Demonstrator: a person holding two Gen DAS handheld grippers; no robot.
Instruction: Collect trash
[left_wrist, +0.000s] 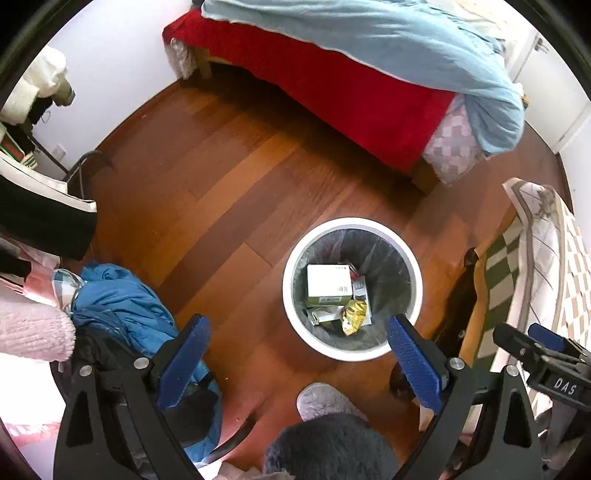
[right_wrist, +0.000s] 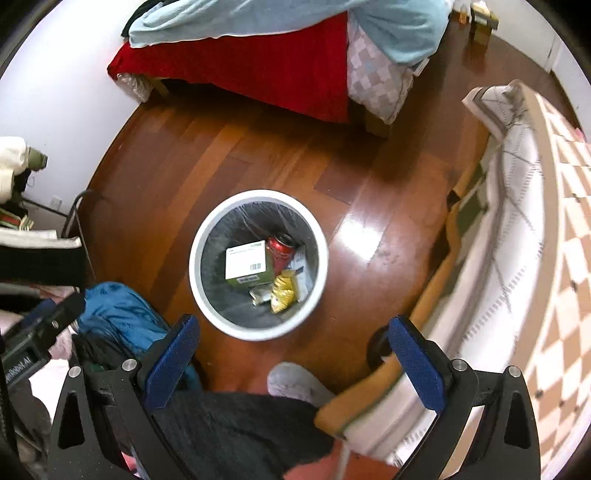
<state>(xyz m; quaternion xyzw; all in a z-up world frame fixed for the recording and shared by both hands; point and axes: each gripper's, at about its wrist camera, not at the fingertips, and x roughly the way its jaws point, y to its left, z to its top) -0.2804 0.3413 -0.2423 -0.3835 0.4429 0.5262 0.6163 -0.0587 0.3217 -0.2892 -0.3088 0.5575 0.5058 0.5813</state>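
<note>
Both blue-padded grippers, left (left_wrist: 299, 354) and right (right_wrist: 293, 354), hang wide and empty above the round white plastic-lined trash bin (right_wrist: 199, 236), which sits just ahead, nearer the right one.

Both my wrist cameras look steeply down from above, side by side, sharing the round white lined bin (left_wrist: 352, 354) (right_wrist: 258, 330) on the wooden floor (left_wrist: 221, 192) (right_wrist: 229, 147).

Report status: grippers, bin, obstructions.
Left hand-held gripper open, empty. Right hand-held gripper open, empty. Round white lined trash bin holds white cardboard box, red can, yellow wrapper. Wooden floor around bin shows no litter.
</note>
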